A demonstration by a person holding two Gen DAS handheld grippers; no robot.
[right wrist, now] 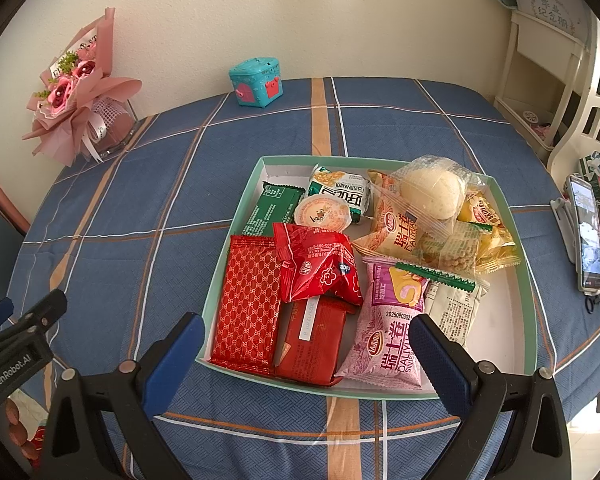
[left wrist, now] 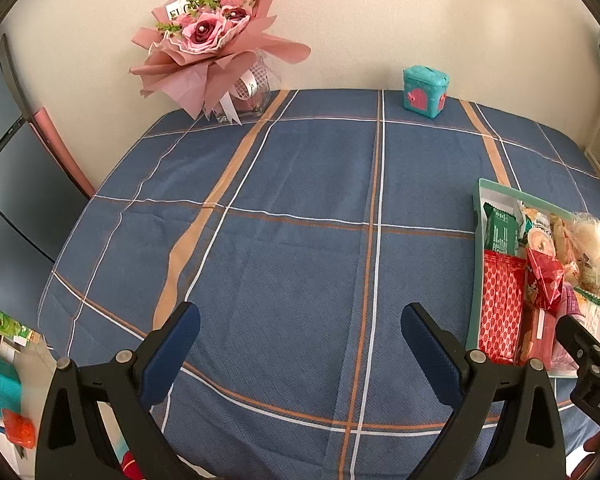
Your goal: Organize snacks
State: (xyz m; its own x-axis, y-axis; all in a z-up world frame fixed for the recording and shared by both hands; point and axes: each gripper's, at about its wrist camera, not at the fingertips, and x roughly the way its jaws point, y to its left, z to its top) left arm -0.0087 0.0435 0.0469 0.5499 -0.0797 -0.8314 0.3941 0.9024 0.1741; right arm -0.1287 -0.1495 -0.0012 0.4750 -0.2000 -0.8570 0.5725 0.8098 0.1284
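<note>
Though half-buried under packets, green snack [right wrist: 271, 209]; both tongs [left wrist: 300, 344] [right wrist: 306, 350] spread, empty.

The left gripper [left wrist: 300, 340] hovers wide open over the blue plaid tablecloth [left wrist: 300, 200] — snack tray [left wrist: 477, 216] at three o'clock, bouquet [left wrist: 216, 40] at eleven, teal box [left wrist: 425, 92] at one.

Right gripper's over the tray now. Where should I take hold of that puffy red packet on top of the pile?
Probably pinch the red packet across its puffed middle, coming from above. It lies on top of other packs in the tray, so its sides are crowded. The right gripper is open, near it.
</note>
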